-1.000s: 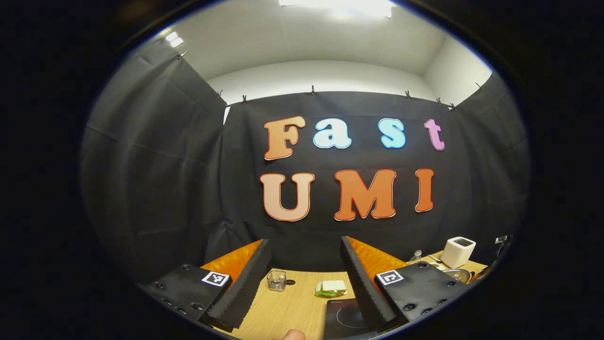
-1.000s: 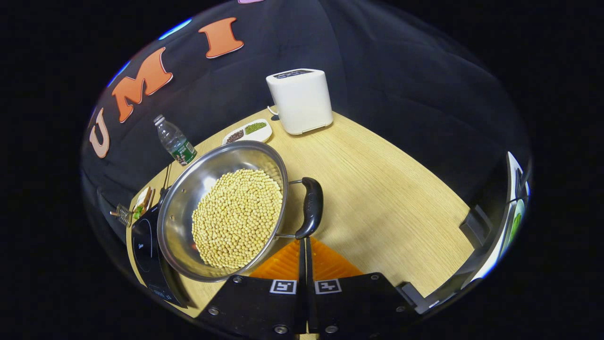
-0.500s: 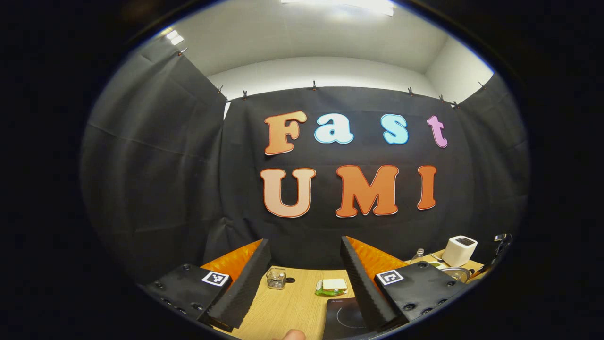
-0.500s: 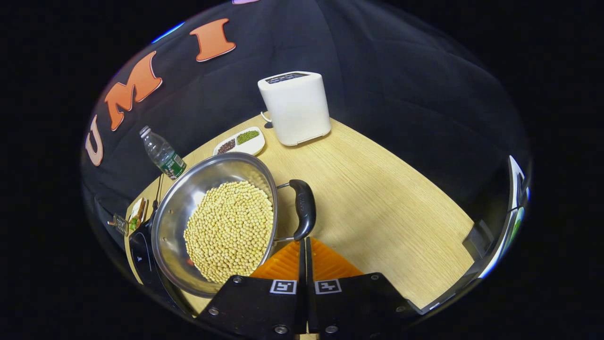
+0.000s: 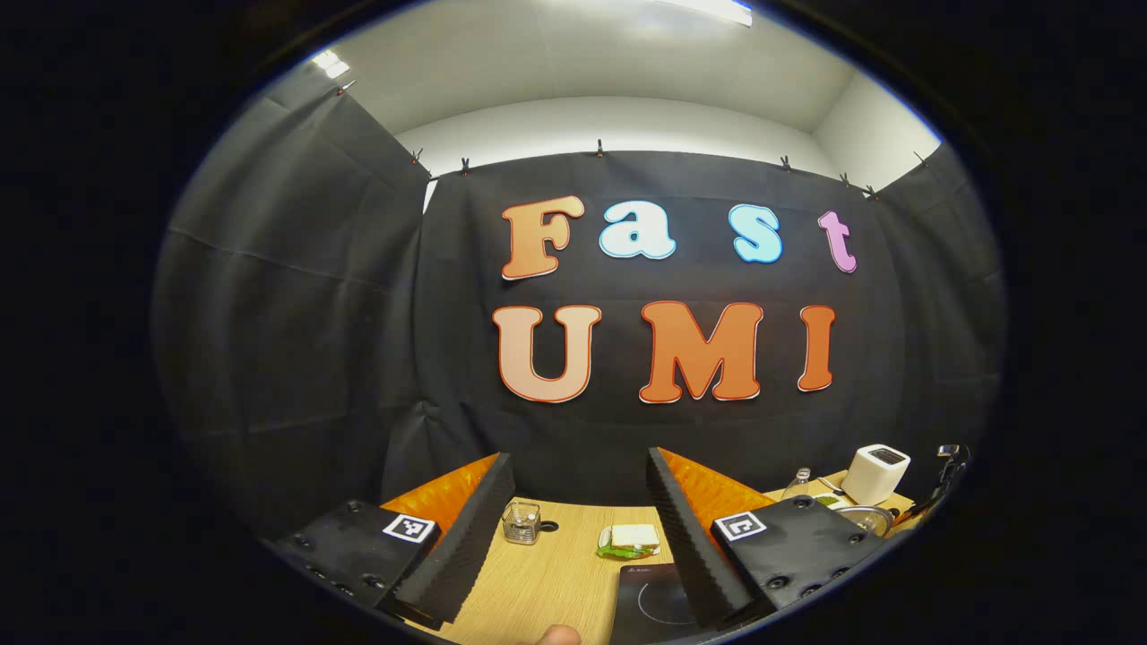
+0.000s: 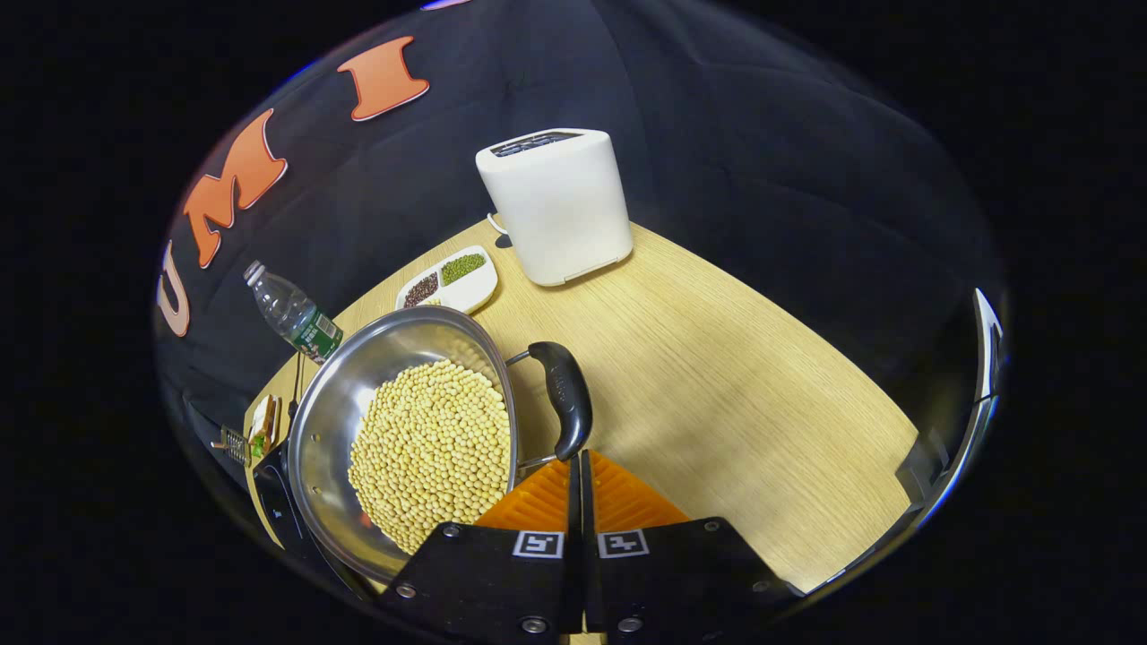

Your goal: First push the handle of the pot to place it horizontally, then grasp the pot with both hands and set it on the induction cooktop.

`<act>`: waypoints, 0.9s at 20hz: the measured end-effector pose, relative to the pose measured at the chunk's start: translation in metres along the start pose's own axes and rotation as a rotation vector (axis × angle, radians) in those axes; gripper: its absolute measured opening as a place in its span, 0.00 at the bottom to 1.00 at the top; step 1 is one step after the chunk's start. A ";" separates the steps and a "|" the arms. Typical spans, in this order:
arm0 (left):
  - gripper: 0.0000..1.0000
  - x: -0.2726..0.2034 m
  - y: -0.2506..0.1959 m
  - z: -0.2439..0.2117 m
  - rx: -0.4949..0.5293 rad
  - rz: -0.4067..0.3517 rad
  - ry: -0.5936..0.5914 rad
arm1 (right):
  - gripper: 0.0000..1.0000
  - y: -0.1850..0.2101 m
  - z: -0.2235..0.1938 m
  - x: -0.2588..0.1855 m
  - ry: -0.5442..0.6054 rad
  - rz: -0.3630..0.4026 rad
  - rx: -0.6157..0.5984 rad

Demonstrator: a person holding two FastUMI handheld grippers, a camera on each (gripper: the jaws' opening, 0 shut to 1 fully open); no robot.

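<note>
In the left gripper view, the left tool hangs released above the pale wooden worktop, the black induction cooktop below it. In the right gripper view, the right tool is clenched on nothing, tips just beside the black handle of the round steel pot of yellow beans, beside the cooktop

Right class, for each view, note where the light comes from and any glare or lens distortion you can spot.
Left gripper view: a bright ceiling light panel washes out the top edge, and the fisheye lens bows the walls. Right gripper view: the shiny steel pot of yellow beans carries soft reflections on its inner wall, the white box-shaped toaster is evenly lit, and the light wooden table edge curves.
</note>
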State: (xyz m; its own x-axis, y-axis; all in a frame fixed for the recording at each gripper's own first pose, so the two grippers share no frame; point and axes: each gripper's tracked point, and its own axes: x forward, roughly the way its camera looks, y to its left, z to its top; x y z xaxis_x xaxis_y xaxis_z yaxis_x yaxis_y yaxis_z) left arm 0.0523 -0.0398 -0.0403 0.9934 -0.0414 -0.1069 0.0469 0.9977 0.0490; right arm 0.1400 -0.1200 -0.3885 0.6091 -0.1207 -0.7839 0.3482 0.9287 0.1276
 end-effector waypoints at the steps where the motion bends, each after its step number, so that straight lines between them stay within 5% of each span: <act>1: 0.98 0.001 0.001 -0.001 -0.003 0.001 0.000 | 0.00 0.000 0.004 0.002 -0.001 0.002 0.001; 18: 0.98 0.036 -0.034 -0.054 0.004 -0.005 0.065 | 0.00 0.006 0.037 0.012 -0.057 -0.031 -0.038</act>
State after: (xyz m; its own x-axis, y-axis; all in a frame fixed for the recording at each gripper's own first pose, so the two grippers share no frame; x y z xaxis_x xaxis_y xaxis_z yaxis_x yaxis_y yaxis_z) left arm 0.0807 -0.0726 -0.0990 0.9843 -0.0430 -0.1713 0.0528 0.9972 0.0527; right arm 0.1756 -0.1284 -0.3751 0.6384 -0.1683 -0.7511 0.3406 0.9368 0.0796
